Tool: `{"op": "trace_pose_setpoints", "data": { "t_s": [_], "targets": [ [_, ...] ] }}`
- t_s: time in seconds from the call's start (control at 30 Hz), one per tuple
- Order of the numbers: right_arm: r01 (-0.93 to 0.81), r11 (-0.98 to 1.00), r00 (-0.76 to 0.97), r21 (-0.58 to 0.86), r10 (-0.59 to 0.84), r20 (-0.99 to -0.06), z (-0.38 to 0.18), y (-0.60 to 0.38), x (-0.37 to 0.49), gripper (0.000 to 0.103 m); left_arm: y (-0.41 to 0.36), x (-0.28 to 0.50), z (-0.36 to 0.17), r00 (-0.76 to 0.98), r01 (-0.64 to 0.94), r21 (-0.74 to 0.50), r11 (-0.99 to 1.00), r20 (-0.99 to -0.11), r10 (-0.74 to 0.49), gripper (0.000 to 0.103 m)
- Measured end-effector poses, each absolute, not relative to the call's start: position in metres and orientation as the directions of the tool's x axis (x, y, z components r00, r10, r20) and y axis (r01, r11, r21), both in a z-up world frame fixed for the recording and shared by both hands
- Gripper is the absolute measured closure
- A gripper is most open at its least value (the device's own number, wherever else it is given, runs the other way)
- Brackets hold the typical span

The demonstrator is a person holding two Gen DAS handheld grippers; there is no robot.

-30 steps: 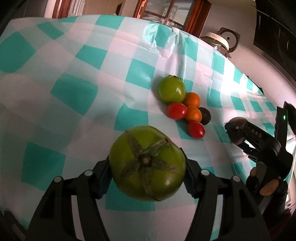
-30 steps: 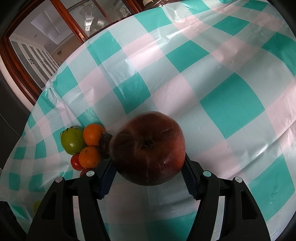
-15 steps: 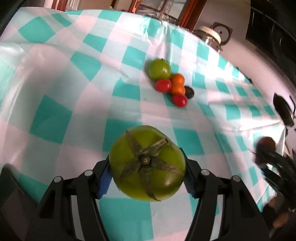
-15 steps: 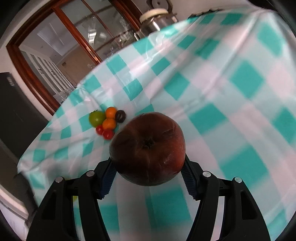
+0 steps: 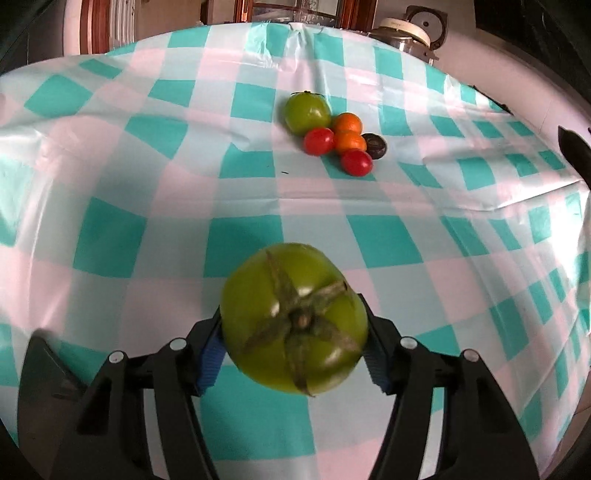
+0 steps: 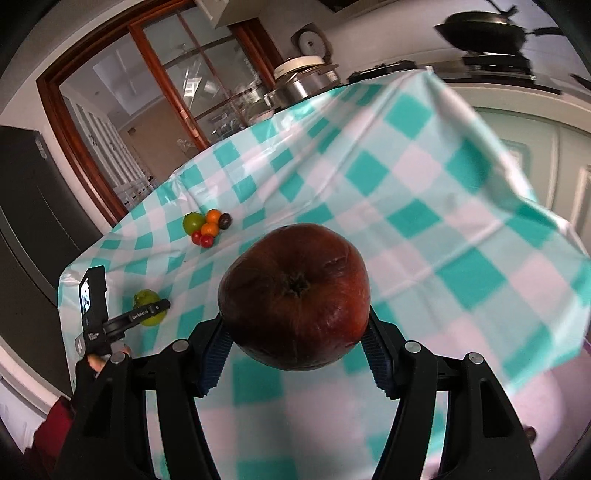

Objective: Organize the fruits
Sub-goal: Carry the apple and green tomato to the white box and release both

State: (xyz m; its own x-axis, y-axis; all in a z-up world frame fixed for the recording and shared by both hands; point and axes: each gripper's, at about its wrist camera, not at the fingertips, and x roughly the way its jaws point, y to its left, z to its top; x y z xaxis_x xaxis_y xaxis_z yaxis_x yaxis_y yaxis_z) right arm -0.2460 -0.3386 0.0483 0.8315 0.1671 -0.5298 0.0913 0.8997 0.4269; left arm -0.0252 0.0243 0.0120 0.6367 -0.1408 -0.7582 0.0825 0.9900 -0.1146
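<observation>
My left gripper (image 5: pixel 293 354) is shut on a large green tomato (image 5: pixel 295 317), stem side towards the camera, above the near part of the checked tablecloth (image 5: pixel 147 184). A dark red fruit (image 6: pixel 293 301) sits clamped in my right gripper (image 6: pixel 295 343), high over the table. Far across the cloth lies a cluster: a second green tomato (image 5: pixel 306 112), two oranges (image 5: pixel 347 123), two red tomatoes (image 5: pixel 318 141) and a dark fruit (image 5: pixel 375 145). The right wrist view shows the same cluster (image 6: pixel 207 225) at mid-left, and the left gripper (image 6: pixel 147 308) with its green tomato (image 6: pixel 146 297) near the table's left edge.
A gloved hand (image 6: pixel 86 369) holds the left tool. Behind the table stand a rice cooker (image 5: pixel 410 31), a steel pot (image 6: pixel 306 85) and a wood-framed glass door (image 6: pixel 147 92). A wok (image 6: pixel 484 31) sits on a stove at upper right. The cloth hangs over the right edge (image 6: pixel 554 236).
The right gripper has pulled far back and up from the table with the red fruit; the cluster looks much smaller now. The left gripper drew back from the cluster and rolled a little, tomato still held.
</observation>
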Motion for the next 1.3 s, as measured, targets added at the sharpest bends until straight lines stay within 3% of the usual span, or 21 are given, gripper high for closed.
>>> {"op": "trace_pose_setpoints", "data": {
  "t_s": [0.13,0.33,0.47,0.67,0.83,0.97,1.3],
  "targets": [
    [0.136,0.895,0.844,0.426,0.120,-0.523,0.043,-0.373,-0.285,0.040,0.010,-0.056,0.023,0.672,0.114,-0.121,0.986,-0.721,-0.167,0.040],
    [0.291,0.868,0.823,0.401,-0.013,-0.568,0.011,-0.431,-0.343,0.040,-0.066,-0.127,0.050,0.653,0.363,-0.139,0.922,-0.668,-0.357,0.040],
    [0.423,0.839,0.754,0.342,-0.117,-0.646,-0.024,-0.465,-0.373,0.040,-0.142,-0.174,0.050,0.513,0.586,-0.184,0.789,-0.669,-0.538,0.040],
    [0.521,0.828,0.603,0.208,-0.185,-0.776,-0.076,-0.497,-0.384,0.040,-0.247,-0.240,0.021,0.225,0.811,-0.226,0.539,-0.731,-0.645,0.040],
    [0.522,0.841,0.507,0.145,-0.169,-0.845,-0.116,-0.507,-0.370,0.040,-0.318,-0.295,-0.032,0.075,0.913,-0.163,0.374,-0.834,-0.547,0.040],
    [0.518,0.848,0.435,0.113,-0.148,-0.888,-0.146,-0.522,-0.344,0.040,-0.359,-0.328,-0.097,-0.013,0.956,-0.124,0.265,-0.923,-0.385,0.040],
    [0.531,0.844,0.304,0.072,-0.110,-0.946,-0.208,-0.530,-0.299,0.040,-0.399,-0.359,-0.183,-0.150,0.980,-0.162,0.117,-0.983,-0.104,0.040]
  ]
}}
